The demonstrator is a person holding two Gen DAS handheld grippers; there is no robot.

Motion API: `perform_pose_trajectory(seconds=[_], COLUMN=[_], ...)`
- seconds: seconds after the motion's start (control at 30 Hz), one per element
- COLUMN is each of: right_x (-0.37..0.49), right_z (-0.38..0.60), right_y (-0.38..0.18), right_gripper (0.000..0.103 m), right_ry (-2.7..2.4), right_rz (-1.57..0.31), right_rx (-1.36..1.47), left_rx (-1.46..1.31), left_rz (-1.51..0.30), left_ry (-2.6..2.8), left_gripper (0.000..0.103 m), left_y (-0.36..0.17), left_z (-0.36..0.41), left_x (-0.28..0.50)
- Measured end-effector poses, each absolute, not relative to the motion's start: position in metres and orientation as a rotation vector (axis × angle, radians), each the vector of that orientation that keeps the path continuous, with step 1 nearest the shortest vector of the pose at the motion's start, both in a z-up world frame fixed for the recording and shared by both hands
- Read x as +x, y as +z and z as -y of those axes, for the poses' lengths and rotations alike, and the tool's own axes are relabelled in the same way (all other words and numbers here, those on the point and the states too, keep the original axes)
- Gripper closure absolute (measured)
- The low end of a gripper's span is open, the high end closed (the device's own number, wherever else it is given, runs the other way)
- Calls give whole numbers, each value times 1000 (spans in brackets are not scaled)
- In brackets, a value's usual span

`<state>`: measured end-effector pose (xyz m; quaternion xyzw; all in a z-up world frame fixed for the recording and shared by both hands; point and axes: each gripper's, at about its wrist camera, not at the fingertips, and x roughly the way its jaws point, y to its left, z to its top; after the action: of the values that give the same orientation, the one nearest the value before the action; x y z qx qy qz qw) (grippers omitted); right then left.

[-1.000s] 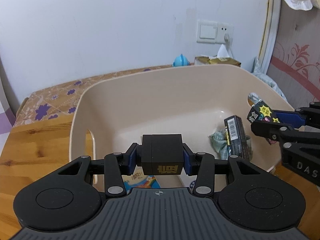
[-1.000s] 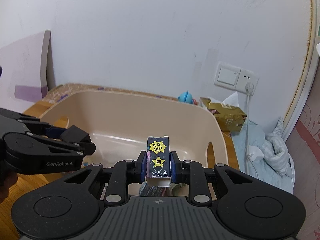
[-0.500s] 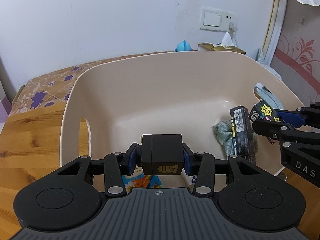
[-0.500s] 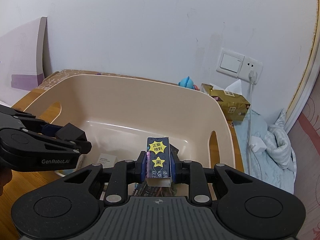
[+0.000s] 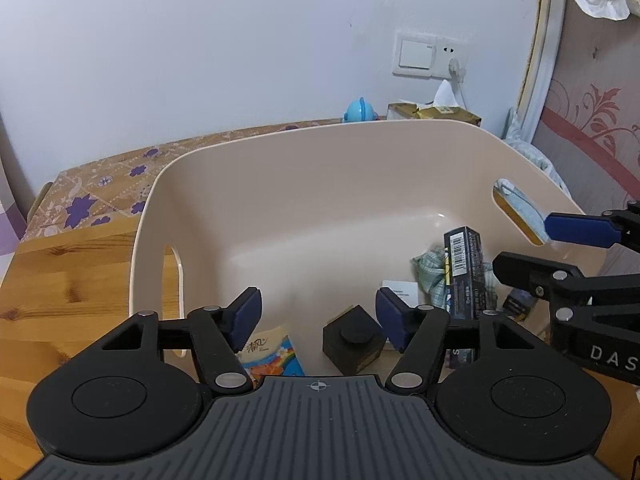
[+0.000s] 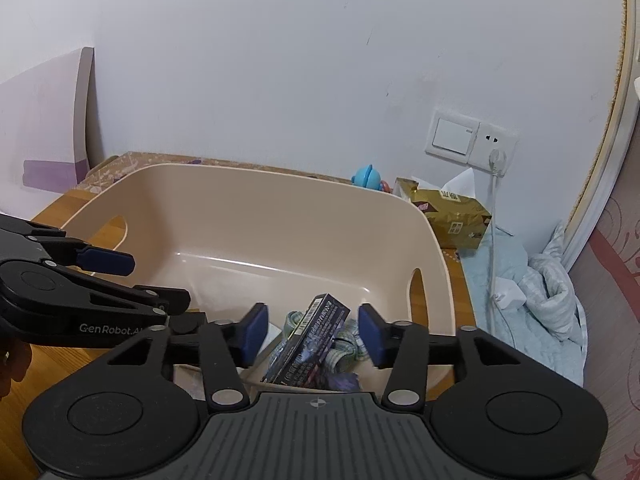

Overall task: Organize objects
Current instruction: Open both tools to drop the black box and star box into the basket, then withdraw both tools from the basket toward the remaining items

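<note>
Left wrist view: left gripper (image 5: 318,314), lower centre, jaws wide, nothing held. Right gripper (image 5: 560,248), right edge, likewise spread; confirmed in the right wrist view (image 6: 312,332), jaws wide and bare. Tub (image 5: 320,184), beige plastic with cut-out handles, fills mid-frame. Contents, lower part of tub: black cube (image 5: 354,344) just below the left jaws, lying free; dark box (image 5: 464,268) with barcode, centre right, leaning on a green cloth (image 5: 426,270); white card (image 5: 398,290) beside the cloth; tissue pack (image 5: 268,354) at lower left of the tub floor. Judgement: cube and box appear deposited; no loose item shows outside the tub, so the task looks near done or done. Surface: wooden table (image 5: 60,292), left; patterned cloth (image 5: 100,196) behind, upper left. Room: white wall, switch and socket (image 5: 430,56) upper right, blue toy (image 5: 358,110) and gold tissue box (image 6: 452,216) behind the tub.
</note>
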<state>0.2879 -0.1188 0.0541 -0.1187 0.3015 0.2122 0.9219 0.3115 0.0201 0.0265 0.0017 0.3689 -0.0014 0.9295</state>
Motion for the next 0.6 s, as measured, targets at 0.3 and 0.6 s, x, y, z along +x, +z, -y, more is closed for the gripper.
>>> perform_pose_trajectory(seconds=[0.3,0.6], right_x=[275,255], right_z=[130,144], right_y=[66,75], right_gripper=[31,25], right_ry=[420,416], right_rz=[-582,-553], right_rx=[-214,-203], left_rx=[-21,-11], left_rz=[-712,-686], left_ry=[8,13], left_gripper=[33,33], left_y=[45,57], left_z=[-19,-15], left_x=[297,276])
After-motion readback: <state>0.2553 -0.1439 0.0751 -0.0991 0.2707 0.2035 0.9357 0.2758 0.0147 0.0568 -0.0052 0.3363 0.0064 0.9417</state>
